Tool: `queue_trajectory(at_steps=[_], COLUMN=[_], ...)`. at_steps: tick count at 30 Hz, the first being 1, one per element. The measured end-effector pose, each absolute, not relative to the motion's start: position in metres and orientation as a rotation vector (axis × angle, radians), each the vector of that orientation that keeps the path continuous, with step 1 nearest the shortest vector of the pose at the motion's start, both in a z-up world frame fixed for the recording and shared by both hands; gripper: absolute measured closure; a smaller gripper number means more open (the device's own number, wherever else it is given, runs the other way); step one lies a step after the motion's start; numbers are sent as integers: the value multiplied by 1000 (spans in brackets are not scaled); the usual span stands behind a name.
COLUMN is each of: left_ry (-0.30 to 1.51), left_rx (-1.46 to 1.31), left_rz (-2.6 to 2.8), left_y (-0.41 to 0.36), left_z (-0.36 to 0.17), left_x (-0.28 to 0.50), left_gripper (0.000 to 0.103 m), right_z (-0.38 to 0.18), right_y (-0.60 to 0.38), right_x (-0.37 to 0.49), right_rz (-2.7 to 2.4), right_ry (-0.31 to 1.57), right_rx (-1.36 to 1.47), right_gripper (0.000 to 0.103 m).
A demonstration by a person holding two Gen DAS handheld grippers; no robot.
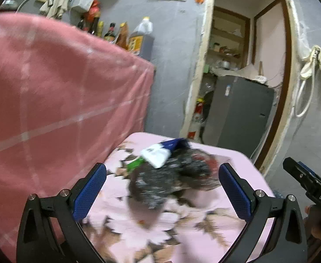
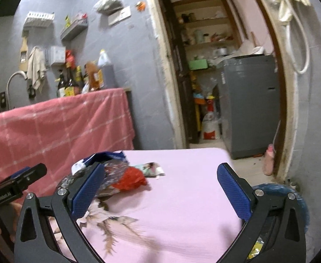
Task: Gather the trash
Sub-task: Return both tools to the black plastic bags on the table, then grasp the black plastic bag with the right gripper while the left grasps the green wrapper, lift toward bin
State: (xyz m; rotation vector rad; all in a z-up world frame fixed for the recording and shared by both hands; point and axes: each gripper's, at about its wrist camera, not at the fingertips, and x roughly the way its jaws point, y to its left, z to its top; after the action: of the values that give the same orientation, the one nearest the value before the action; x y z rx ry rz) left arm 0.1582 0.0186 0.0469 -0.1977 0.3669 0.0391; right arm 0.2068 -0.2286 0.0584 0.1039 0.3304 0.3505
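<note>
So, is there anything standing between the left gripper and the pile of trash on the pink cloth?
Nothing visible. The left gripper is open, and the trash pile of crumpled wrappers lies straight ahead on the pink floral cloth, with only bare cloth before it.

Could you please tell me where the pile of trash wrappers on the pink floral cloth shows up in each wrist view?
Left wrist: the pile of trash wrappers lies at centre, between and beyond the open fingers.
Right wrist: the pile lies left of centre, partly hidden behind the left finger.
Shared landmark: the grey washing machine in the doorway.
</note>
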Motion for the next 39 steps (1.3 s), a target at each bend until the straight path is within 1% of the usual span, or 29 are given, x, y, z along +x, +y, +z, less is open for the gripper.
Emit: queue_trajectory(at_steps=[10,12,14,15,16,17,19,23,25,29,30,32,34,38,39], left_ry=[436,448,456,457,460,464,476,513,534,576,583,595,602,604,604], left_rx=[-233,-244,-256,-264,-272,-279,-289,-321,-361,-448,-461,-476,-490,-534,-539], left_rz=[92,74,59,51,41,31,9,-55,-92,-166,-179,-202,-219,-261,-267], left_y=[65,70,73,74,75,76,77,81,85,93,93,93,94,98,99], left_z=[32,31,29,28,28,27,27,23,21,16,16,15,15,18,19], left_x=[176,183,189,191,194,198,206,222,230,245,248,252,254,257,259], left_gripper=[3,4,4,4,4,5,13,24,33,39,42,46,54,58,58], right_z=[49,47,45,44,43,43,40,33,30,22,20,18,16,14,14], right_y=[-165,-156,-148,-144,-141,-138,-133,-123,-117,-108,-106,-105,-105,-108,-108], right_x=[239,246,252,255,259,261,267,276,278,283,284,286,287,287,287], right_rz=[455,479,505,515,526,534,563,609,626,648,650,654,660,669,669], right_ry=[429,447,466,476,488,495,523,578,601,645,651,658,664,669,669], right_rx=[24,17,9,3,-1,-4,-8,-23,-41,-70,-73,-71,-59,-42,-42], right_gripper=[0,3,10,16,20,21,31,41,49,51,52,56,62,75,80])
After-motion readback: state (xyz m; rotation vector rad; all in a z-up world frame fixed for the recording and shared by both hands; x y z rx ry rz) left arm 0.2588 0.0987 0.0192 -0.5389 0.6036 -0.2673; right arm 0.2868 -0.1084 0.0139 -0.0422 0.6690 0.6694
